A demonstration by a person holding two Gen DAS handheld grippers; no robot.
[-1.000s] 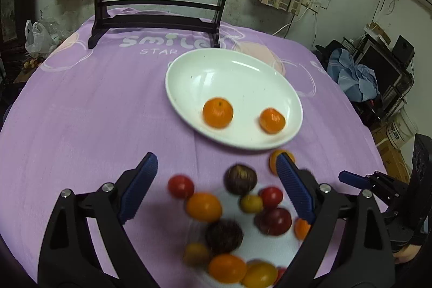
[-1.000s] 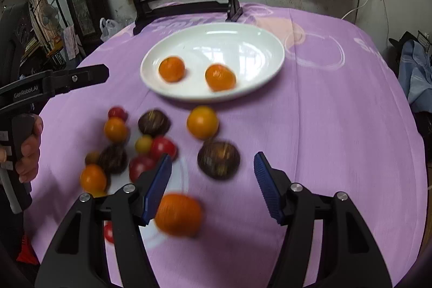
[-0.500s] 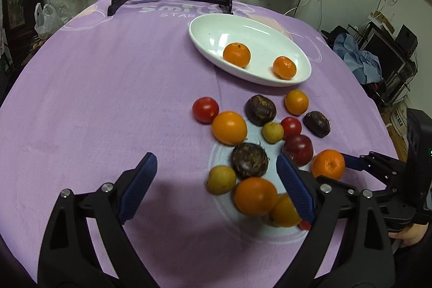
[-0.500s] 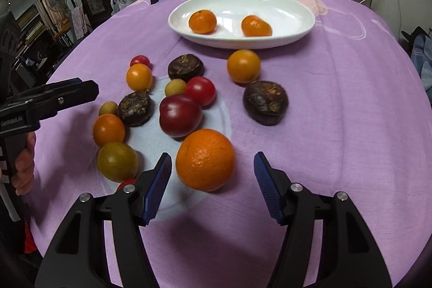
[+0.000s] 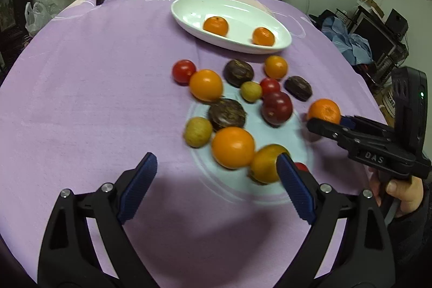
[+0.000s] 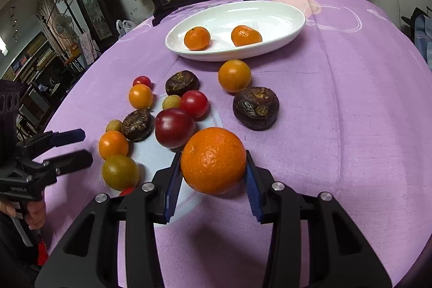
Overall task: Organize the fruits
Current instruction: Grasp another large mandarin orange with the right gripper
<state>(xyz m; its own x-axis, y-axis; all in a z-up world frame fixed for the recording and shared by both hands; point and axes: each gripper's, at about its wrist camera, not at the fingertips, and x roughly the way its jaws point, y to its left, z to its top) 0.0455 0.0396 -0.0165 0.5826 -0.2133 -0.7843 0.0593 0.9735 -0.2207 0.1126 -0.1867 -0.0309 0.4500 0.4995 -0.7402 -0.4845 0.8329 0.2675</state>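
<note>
**Now the right claw takes an orange**

Left wrist view: left gripper (image 5: 216, 181) stood wide and empty over the cloth, a yellow-orange fruit (image 5: 263, 163) at its right pad. A second earlier it hung nearer the plate (image 5: 283, 43); it had pulled back.

Right wrist view: right gripper (image 6: 213, 181) was closing, pads meeting the orange (image 6: 213, 159) on the tablecloth (image 6: 351, 112). Earlier the jaws stood wide of it. Likely plate-bound, joining two mandarins (image 6: 197, 38).
</note>
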